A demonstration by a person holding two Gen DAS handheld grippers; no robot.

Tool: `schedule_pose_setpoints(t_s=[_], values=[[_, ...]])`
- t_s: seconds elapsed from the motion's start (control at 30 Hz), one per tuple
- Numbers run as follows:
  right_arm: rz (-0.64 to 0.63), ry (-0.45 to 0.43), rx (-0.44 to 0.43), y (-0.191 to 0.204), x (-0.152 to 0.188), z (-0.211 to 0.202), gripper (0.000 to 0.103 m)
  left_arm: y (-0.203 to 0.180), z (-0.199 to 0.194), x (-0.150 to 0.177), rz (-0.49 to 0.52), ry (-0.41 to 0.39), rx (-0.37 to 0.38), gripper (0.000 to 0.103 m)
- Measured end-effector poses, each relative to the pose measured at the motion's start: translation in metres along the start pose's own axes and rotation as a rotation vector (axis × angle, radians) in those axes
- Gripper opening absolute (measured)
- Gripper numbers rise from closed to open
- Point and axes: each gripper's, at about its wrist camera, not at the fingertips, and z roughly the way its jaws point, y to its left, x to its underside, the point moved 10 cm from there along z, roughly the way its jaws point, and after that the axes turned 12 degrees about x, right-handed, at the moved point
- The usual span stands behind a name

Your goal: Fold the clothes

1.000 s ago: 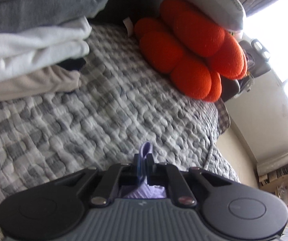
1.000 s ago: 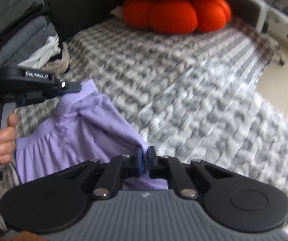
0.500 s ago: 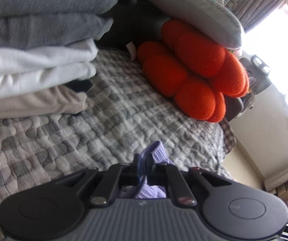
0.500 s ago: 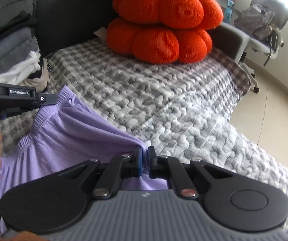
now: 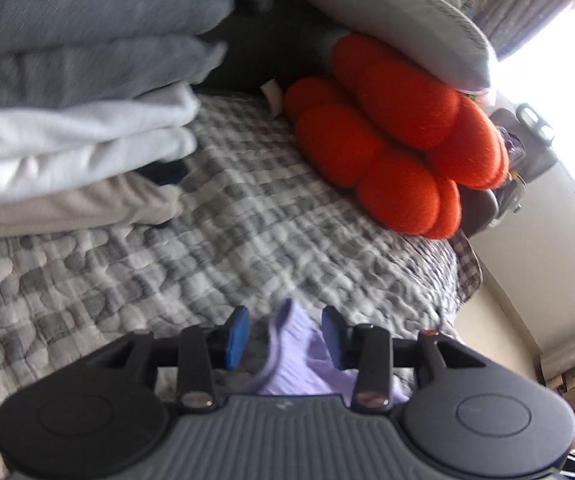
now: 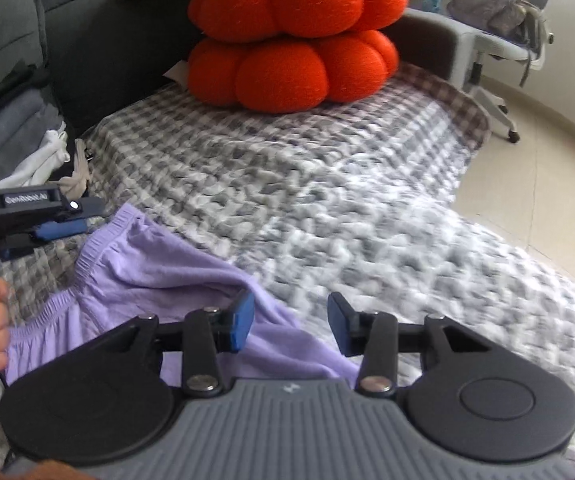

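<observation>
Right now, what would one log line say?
step: release | left fingers: opening | right fingers: opening | purple garment: on quilt, unheld

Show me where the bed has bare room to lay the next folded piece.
Free: the checked quilt between the orange cushion and the purple shorts, out to its far edge by the floor. Crowded: the corner with the stack of folded clothes, and the near edge under the shorts and both grippers.
</observation>
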Motion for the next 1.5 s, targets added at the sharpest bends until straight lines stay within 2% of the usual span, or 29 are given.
schedule_pose_setpoints(t_s=[0.1, 0.27, 0.43, 0.8, 1.0, 1.23, 1.37, 1.5], values=[[0.022, 0.006, 0.027, -0.021, 0.005, -0.008, 0.045, -0.015, -0.001, 0.005, 0.036, 0.036, -0.016, 0.043], [0.048, 0.025, 0.073, -0.055, 0.02, -0.019, 0.045, -0.046, 0.003, 0.023, 0.157, 0.109, -0.031, 0.043], [0.061, 0.053, 0.105, -0.084, 0.041, -0.03, 0.045, -0.076, 0.001, 0.046, 0.281, 0.16, 0.001, 0.044], [0.135, 0.093, 0.154, -0.136, 0.084, -0.045, 0.045, -0.136, 0.001, 0.095, 0.479, 0.258, 0.144, 0.047], [0.198, 0.054, 0.144, -0.149, 0.101, -0.056, 0.045, -0.162, -0.001, 0.125, 0.581, 0.303, 0.214, 0.048], [0.115, -0.007, 0.178, -0.146, 0.123, -0.055, 0.045, -0.199, -0.004, 0.159, 0.702, 0.319, 0.331, 0.048], [0.066, -0.041, 0.227, -0.15, 0.125, -0.047, 0.045, -0.215, -0.004, 0.164, 0.731, 0.29, 0.375, 0.048], [0.026, -0.057, 0.24, -0.153, 0.126, -0.038, 0.041, -0.228, 0.004, 0.177, 0.767, 0.321, 0.421, 0.048]])
